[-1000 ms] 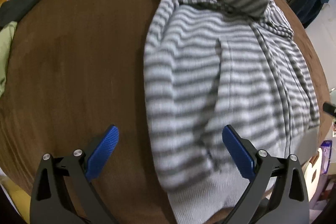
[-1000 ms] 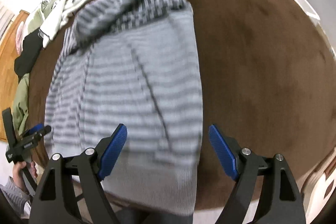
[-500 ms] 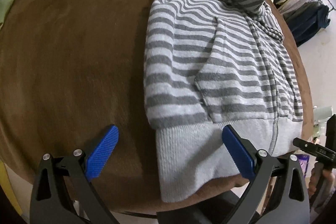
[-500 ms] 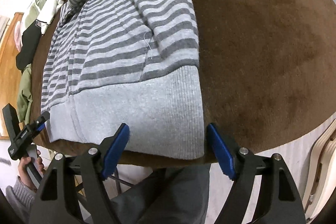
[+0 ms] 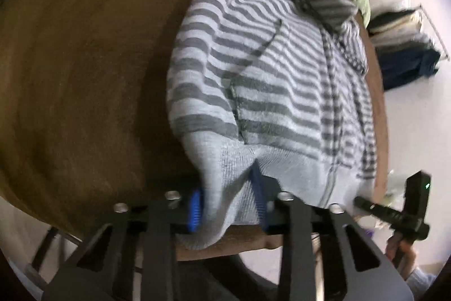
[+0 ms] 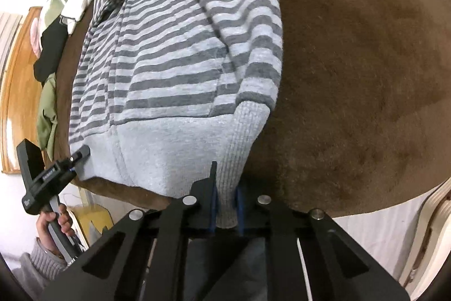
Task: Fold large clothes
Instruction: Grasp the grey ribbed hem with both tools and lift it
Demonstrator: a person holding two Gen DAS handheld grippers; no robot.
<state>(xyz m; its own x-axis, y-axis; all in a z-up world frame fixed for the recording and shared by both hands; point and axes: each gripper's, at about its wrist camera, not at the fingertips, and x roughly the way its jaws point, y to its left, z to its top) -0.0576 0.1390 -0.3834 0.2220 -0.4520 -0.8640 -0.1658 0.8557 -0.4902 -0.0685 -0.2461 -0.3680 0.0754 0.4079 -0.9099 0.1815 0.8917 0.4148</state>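
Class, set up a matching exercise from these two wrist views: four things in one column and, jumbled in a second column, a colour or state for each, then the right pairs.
Things
1. hoodie
2. table
3. left gripper
4. gripper pads

Colour or state
A. brown
B. blue
C. grey and white stripes
D. shut on the plain grey hem at the hoodie's left corner

Pairs: 1-C, 2-A, 3-D, 4-B

The right gripper grips the same hem at the other corner.
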